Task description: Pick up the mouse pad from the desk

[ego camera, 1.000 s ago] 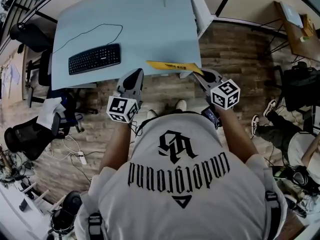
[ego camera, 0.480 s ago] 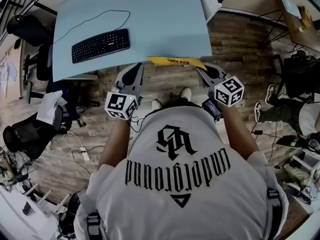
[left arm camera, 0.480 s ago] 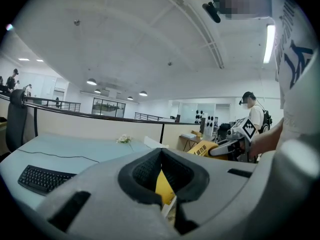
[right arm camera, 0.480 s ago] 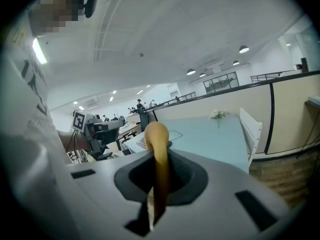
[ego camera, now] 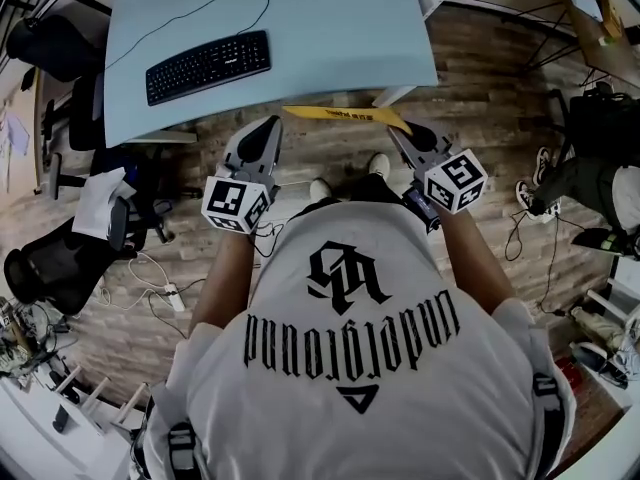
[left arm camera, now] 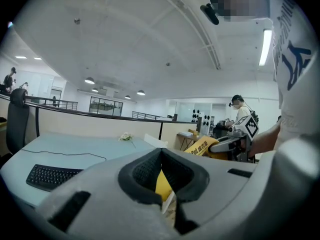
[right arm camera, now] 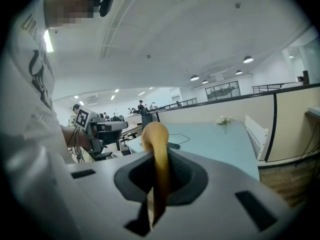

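Observation:
The yellow mouse pad hangs in the air just off the light blue desk's front edge, over the wooden floor. My right gripper is shut on the pad's right end. In the right gripper view the pad stands edge-on between the jaws of my right gripper and curls over above them. My left gripper points at the pad's left end, close to it but apart, with its jaws together. In the left gripper view a strip of yellow shows behind the tips of my left gripper, and the printed pad shows further right.
A black keyboard with its cable lies on the desk's left part. Black office chairs and floor cables are at the left. A seated person and another desk are at the right.
Both grippers have drawn back from the desk together. The pad, held at the desk's front edge before, now hangs over the floor, away from the desk.

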A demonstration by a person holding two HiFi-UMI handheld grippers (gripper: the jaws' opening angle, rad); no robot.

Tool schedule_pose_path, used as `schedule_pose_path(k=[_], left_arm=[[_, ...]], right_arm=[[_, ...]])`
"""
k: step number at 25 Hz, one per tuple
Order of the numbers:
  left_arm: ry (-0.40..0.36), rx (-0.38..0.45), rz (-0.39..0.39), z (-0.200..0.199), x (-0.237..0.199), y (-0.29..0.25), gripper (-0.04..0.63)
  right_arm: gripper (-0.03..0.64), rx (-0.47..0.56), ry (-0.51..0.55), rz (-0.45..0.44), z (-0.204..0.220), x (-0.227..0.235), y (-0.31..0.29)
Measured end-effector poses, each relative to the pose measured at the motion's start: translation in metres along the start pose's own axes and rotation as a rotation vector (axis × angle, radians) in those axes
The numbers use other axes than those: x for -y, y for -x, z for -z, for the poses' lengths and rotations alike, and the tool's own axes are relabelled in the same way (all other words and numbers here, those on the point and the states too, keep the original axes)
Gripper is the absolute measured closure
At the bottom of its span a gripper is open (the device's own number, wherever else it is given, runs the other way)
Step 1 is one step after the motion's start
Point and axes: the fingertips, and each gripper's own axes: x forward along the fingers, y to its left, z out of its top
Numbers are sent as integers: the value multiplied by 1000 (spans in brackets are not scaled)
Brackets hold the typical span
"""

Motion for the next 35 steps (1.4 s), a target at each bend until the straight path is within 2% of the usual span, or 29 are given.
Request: schedule_pose_path(k=[16,35], left_arm=[[-11,-7,54,15,-8,39,588],[-21,-5,70,11,-7,23,588]], right_arm=[[594,19,51,24,12,-59,-11],[594,31,58,31,2,-49,-11]])
